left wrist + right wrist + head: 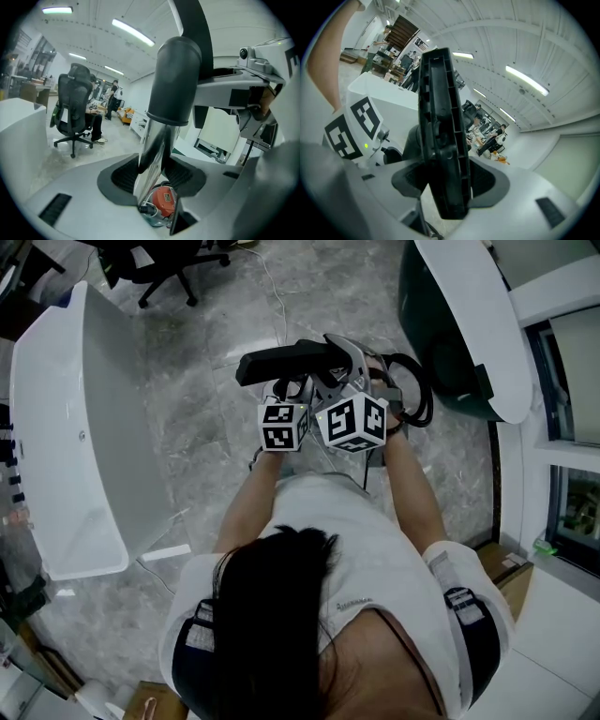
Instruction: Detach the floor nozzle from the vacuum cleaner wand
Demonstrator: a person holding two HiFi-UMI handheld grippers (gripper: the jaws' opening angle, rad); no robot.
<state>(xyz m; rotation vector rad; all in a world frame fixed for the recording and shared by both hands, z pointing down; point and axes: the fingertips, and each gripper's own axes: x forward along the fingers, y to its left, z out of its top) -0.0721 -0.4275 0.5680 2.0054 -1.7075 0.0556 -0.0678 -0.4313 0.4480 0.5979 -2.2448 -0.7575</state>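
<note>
Detachment not yet achieved, in my judgement: above the grey stone floor (202, 451), the fingers of the right gripper (447, 180) pinch the black ribbed plastic floor nozzle (440, 136), the fingers of the left gripper (152, 176) clamp the shiny metal wand (153, 140), and the 2 parts appear joined at the black collar (178, 79).

Black office chair (72, 107) near white table (66, 427) on marble floor (211, 413)

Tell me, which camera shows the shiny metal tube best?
The left gripper view: the metal tube stands large, clamped between its jaws. In the head view the marker cubes cover it; the right gripper view shows the black nozzle instead.
</note>
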